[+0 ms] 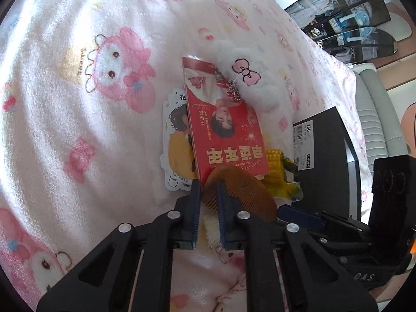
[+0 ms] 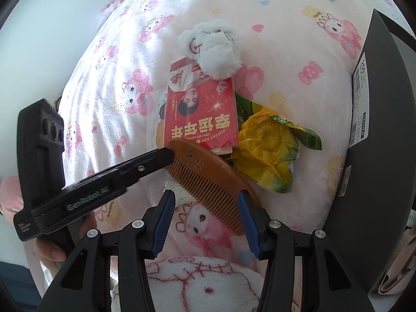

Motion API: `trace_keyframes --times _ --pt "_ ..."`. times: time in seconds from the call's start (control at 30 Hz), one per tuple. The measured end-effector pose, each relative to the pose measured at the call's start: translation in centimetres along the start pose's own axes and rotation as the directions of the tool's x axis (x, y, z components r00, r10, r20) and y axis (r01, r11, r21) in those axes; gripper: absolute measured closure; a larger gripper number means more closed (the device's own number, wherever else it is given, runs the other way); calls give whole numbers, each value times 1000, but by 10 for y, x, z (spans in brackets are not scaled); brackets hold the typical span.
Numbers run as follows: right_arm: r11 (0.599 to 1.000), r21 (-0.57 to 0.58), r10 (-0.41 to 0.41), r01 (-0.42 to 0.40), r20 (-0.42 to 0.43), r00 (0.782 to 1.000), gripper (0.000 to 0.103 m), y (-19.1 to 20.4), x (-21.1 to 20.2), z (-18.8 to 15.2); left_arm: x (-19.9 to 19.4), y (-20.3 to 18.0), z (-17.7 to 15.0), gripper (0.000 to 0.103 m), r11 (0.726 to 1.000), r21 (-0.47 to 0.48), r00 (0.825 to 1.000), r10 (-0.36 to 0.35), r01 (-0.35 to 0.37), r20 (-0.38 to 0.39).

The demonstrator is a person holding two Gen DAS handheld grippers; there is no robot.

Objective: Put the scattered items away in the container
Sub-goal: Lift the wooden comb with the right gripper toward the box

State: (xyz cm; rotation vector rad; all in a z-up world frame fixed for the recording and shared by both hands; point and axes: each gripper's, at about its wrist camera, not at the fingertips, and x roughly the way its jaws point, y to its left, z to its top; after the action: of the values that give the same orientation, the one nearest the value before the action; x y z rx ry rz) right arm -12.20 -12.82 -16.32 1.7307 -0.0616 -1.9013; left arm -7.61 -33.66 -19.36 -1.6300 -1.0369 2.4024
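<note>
A brown wooden comb [image 1: 247, 195] [image 2: 208, 171] lies on the pink cartoon blanket, its back resting on a red printed booklet [image 1: 226, 130] [image 2: 202, 114]. My left gripper [image 1: 208, 189] [image 2: 167, 156] is shut on the comb's left end. My right gripper [image 2: 206, 195] hovers open over the comb's teeth; its right blue pad overlaps the comb's edge and the left pad stands apart. A yellow item in a green-yellow wrapper [image 1: 278, 174] [image 2: 267, 143] sits to the right of the booklet. A white plush toy [image 1: 247, 78] [image 2: 215, 49] lies on its far end. The black box [image 1: 327, 156] [image 2: 377, 130] stands at the right.
A white die-cut card with a figure in yellow [image 1: 174, 140] pokes out from under the booklet's left side. The blanket [image 1: 78, 104] [image 2: 286, 39] spreads wide to the left and far side. A hand [image 2: 52, 252] holds the left tool. Shelves and a grey headboard lie beyond the bed.
</note>
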Motion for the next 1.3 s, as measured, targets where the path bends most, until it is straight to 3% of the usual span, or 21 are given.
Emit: trace_keyframes --times 0.17,0.23,0.27,0.3,0.33,0.43,0.5,0.53,0.7,0.83,0.87,0.93,0.97,1.03,1.17,1.23,1.3 --pt "1000 -4 -15 15 9 1000 57 2 -1 -3 -10 9 -11 103 995 -15 995 -103 103 -3" --pt "1000 -3 -13 13 7 1000 57 2 -1 -4 -2 15 -8 91 996 -46 997 -73 72 -19" --pt "1000 -2 -13 13 6 1000 57 2 -1 -4 5 18 -5 69 997 -65 998 -50 48 -32" --pt "1000 -1 -13 13 7 1000 57 2 -1 -4 11 20 -3 60 994 -88 997 -68 65 -37" --pt "1000 -1 -13 13 9 1000 57 1 -1 -4 16 21 0 60 989 -105 993 -108 102 -45" --pt "1000 -9 -10 10 9 1000 57 2 -2 -5 26 10 4 60 990 -84 993 -113 109 -45" --pt "1000 -14 -19 19 8 1000 57 3 0 -5 31 4 5 79 989 -75 990 -130 125 -58" --pt "1000 -14 -20 20 6 1000 57 2 1 -6 33 2 5 81 987 -81 988 -142 137 -62" --pt "1000 -10 -12 12 -1 1000 57 5 5 -6 -2 0 -5 92 991 -79 993 -103 108 59" --pt "1000 -16 -8 8 -14 1000 57 4 5 -5 -44 27 -22 92 986 -162 979 -13 46 203" --pt "1000 -20 -8 7 -21 1000 57 4 6 -5 -48 33 -28 91 985 -169 979 -1 36 205" --pt "1000 -24 12 -14 -45 999 57 4 9 -4 -40 42 -36 79 984 -176 989 44 -18 142" --pt "999 -24 28 -30 -64 998 57 4 12 -3 -37 45 -41 67 983 -172 990 88 -67 114" --pt "997 -30 64 -68 -114 991 57 4 19 -2 -38 50 -45 67 981 -156 984 134 -115 118" --pt "990 -50 117 -131 -217 969 57 6 34 3 -48 52 -37 66 978 -171 972 153 -123 179" --pt "991 -65 100 -118 -239 966 57 7 39 7 -44 52 -27 66 977 -159 967 174 -146 186" --pt "992 -65 85 -104 -242 966 57 6 45 14 -32 50 -20 67 972 -147 969 203 -182 142"
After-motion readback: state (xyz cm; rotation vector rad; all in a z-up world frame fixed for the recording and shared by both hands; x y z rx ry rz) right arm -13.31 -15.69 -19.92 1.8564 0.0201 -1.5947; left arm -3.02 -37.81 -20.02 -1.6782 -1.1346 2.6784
